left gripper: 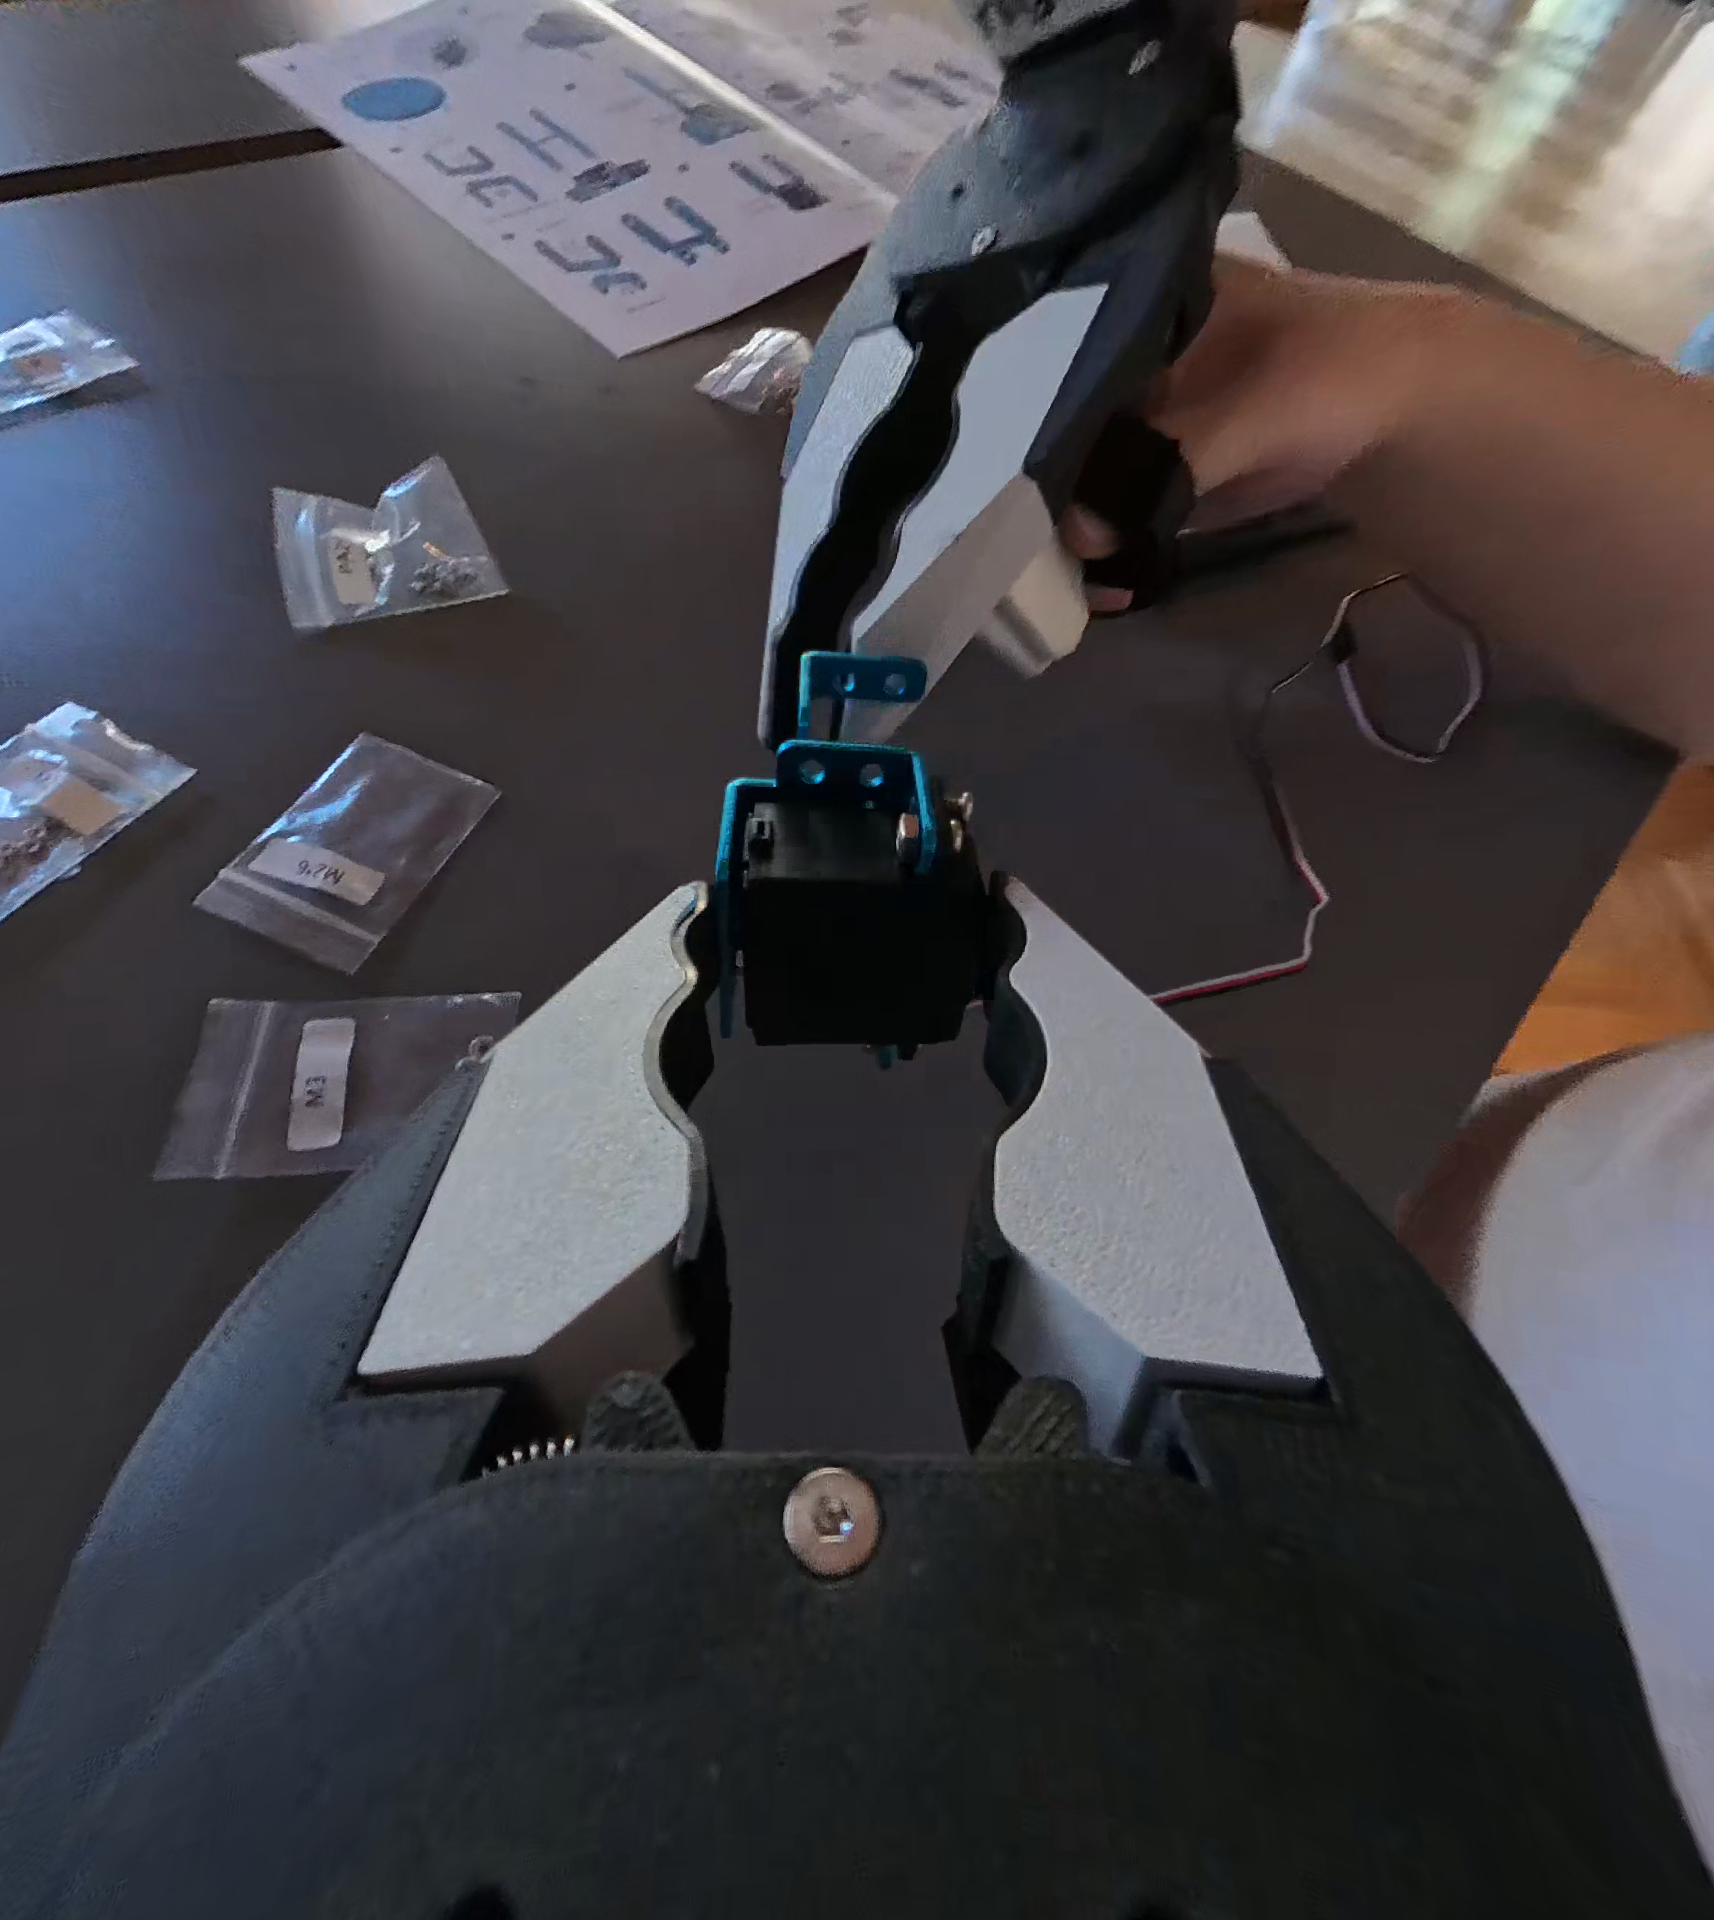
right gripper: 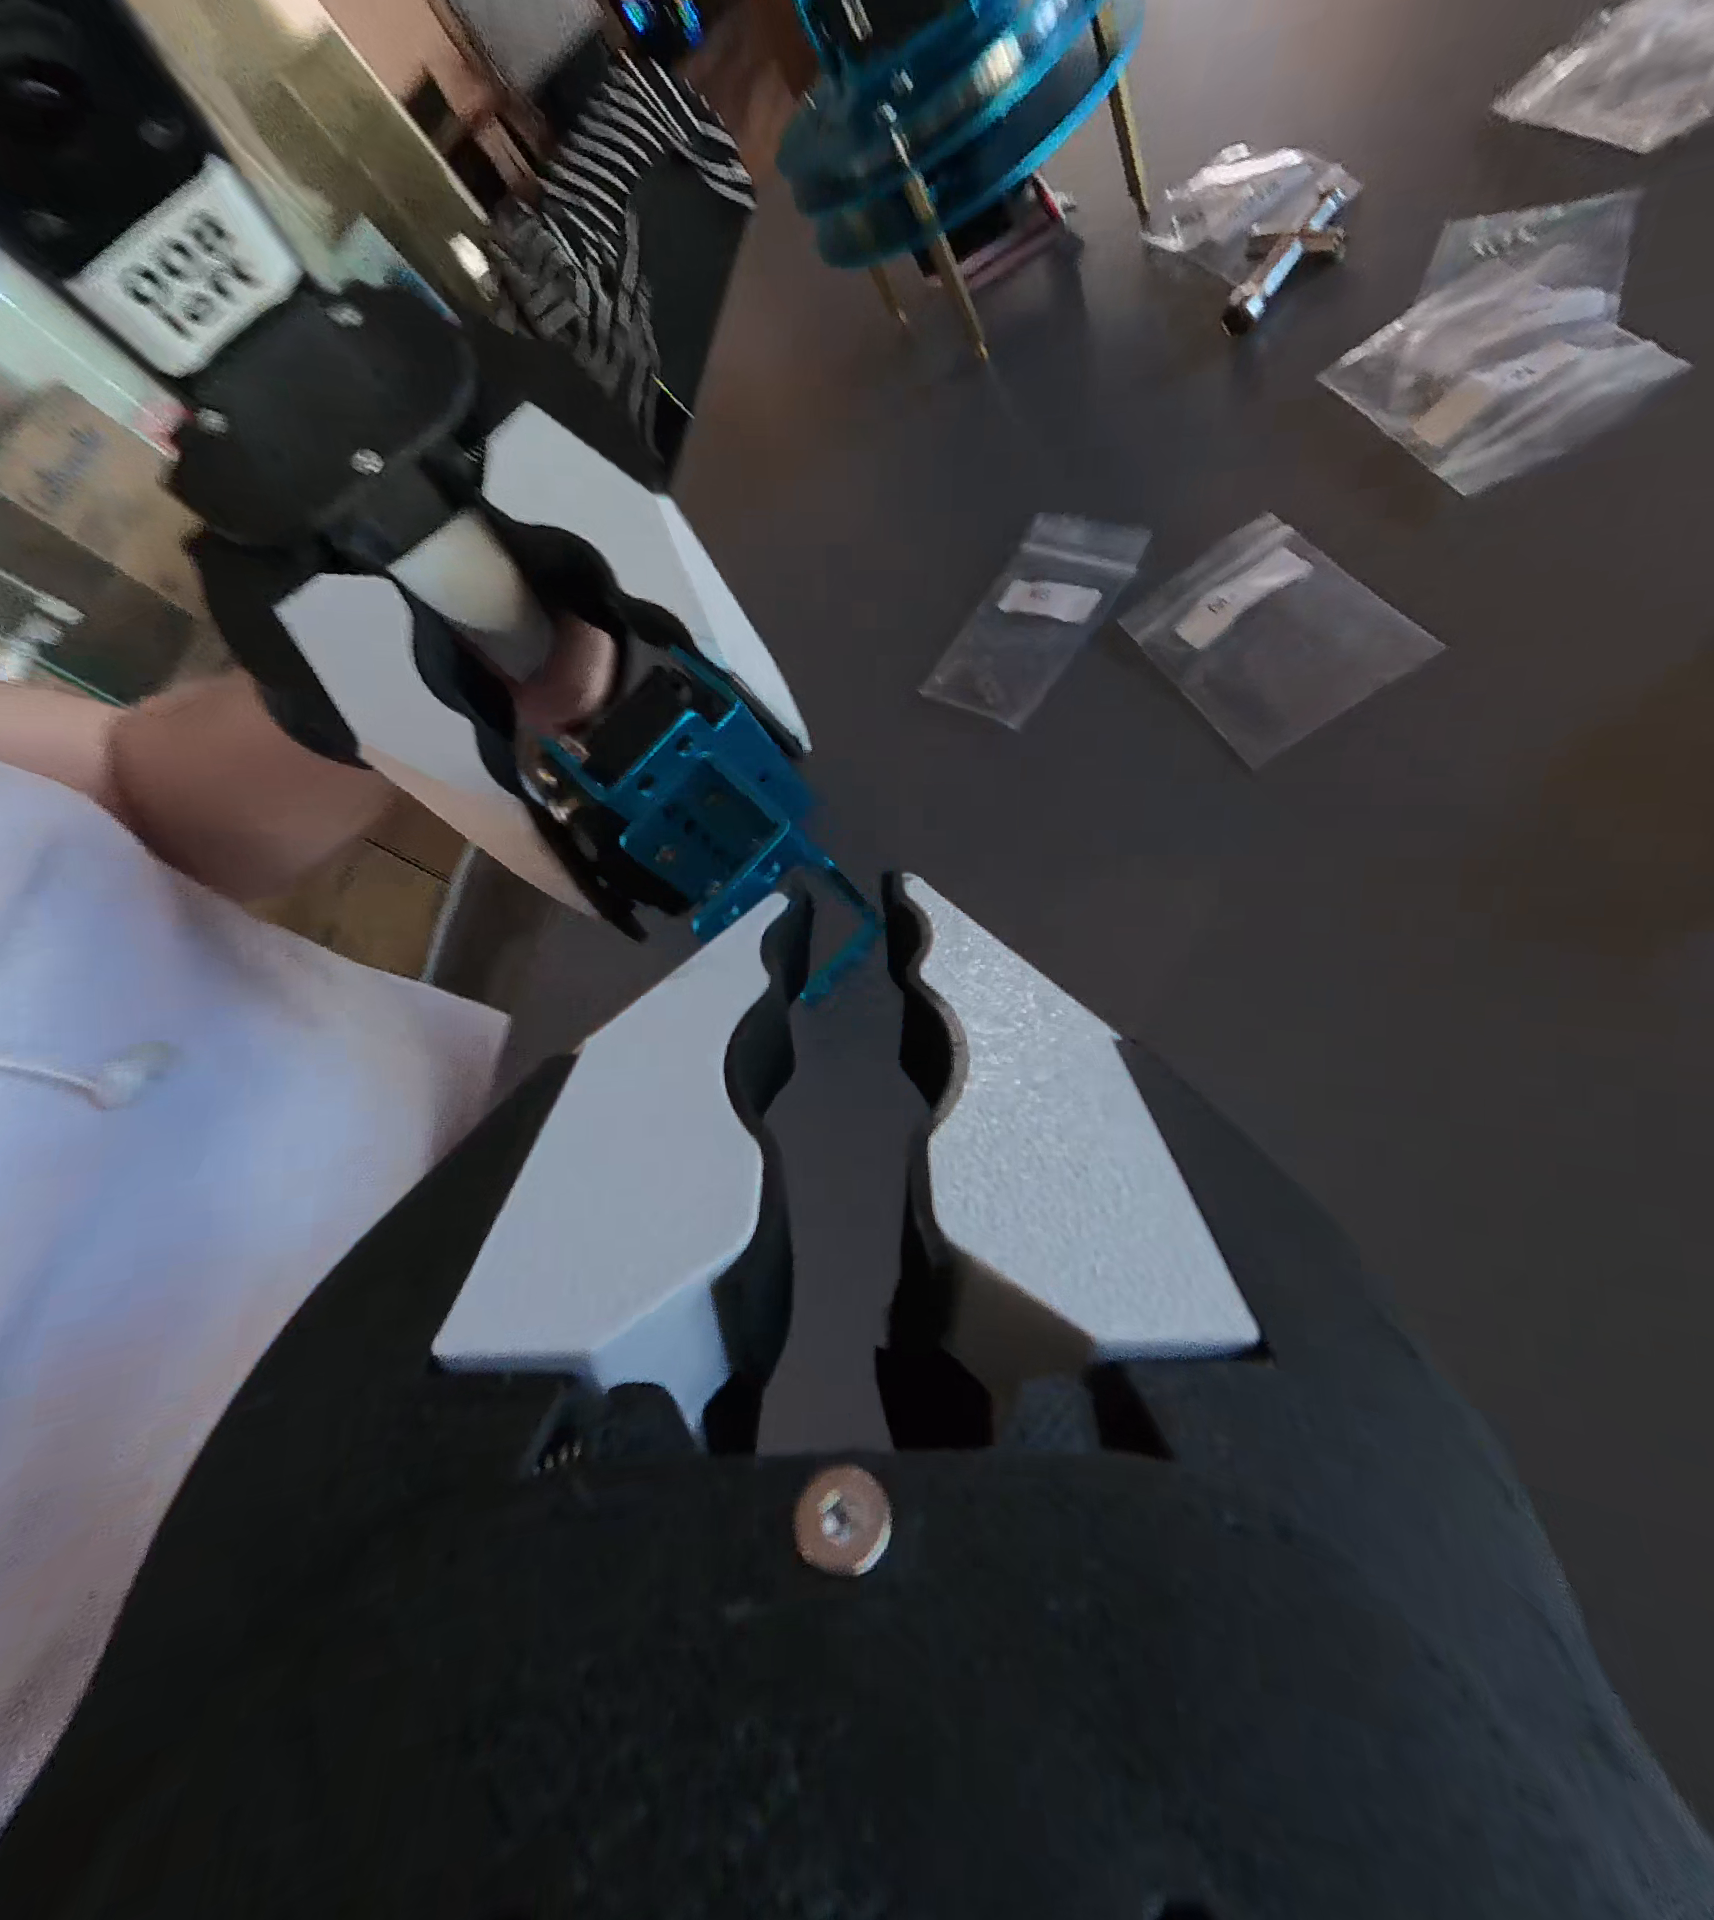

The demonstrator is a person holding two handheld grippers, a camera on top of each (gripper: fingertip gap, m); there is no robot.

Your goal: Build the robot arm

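Note:
My left gripper (left gripper: 853, 904) is shut on a black servo (left gripper: 853, 945) that wears a blue metal bracket (left gripper: 842, 771), holding it above the dark table (left gripper: 541, 436). My right gripper (left gripper: 837, 717) comes down from above, shut on a small blue bracket (left gripper: 863, 681) just above the servo's bracket, close to it or touching. In the right wrist view my right gripper (right gripper: 848, 894) pinches the thin blue bracket (right gripper: 840, 961) at its tips. The left gripper (right gripper: 697, 821) with the servo assembly (right gripper: 687, 821) is just to its upper left.
Several small plastic bags of hardware (left gripper: 344, 852) (right gripper: 1268, 634) lie on the table. A printed sheet (left gripper: 604, 156) lies at the back. The servo's wire (left gripper: 1289, 831) trails right near the table edge. A blue round plate stack on brass standoffs (right gripper: 936, 135) stands farther off. A person's arm (left gripper: 1455, 468) is at right. The tips of both grippers are at nearly the same place.

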